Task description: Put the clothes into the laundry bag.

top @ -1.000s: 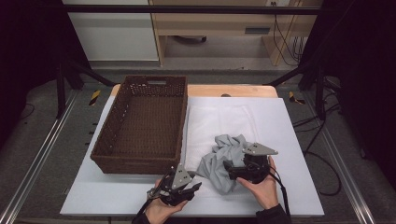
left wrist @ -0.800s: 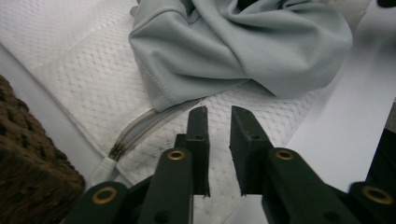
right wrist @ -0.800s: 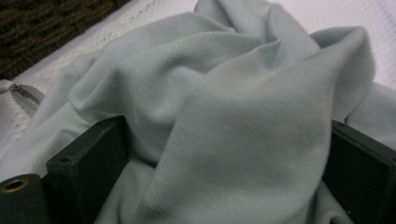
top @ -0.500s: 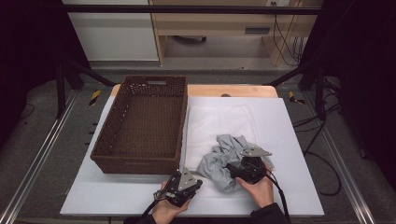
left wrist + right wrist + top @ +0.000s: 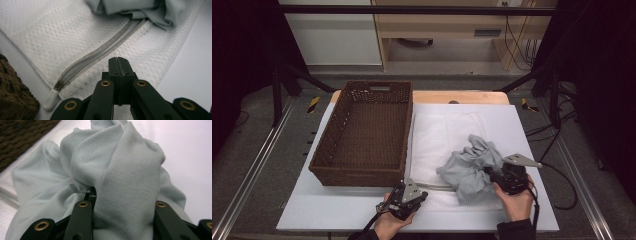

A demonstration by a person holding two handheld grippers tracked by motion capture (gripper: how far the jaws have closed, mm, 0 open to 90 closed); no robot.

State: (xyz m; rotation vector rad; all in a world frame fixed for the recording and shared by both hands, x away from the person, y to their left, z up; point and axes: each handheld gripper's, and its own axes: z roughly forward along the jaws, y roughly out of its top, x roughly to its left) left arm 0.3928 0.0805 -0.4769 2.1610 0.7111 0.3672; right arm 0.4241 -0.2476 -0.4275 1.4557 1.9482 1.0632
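Fingers: L gripper [image 5: 119,61] pressed together over mesh bag [image 5: 75,37]; R gripper [image 5: 120,195] pinching grey cloth [image 5: 125,170].

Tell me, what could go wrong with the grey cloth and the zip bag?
1. The right tongs grip only a fold of the cloth, so it might slip out when lifted.
2. The cloth lies over the zip of the white mesh bag, so it could drag the bag along.
3. The left tongs are shut just above the mesh and may snag it.
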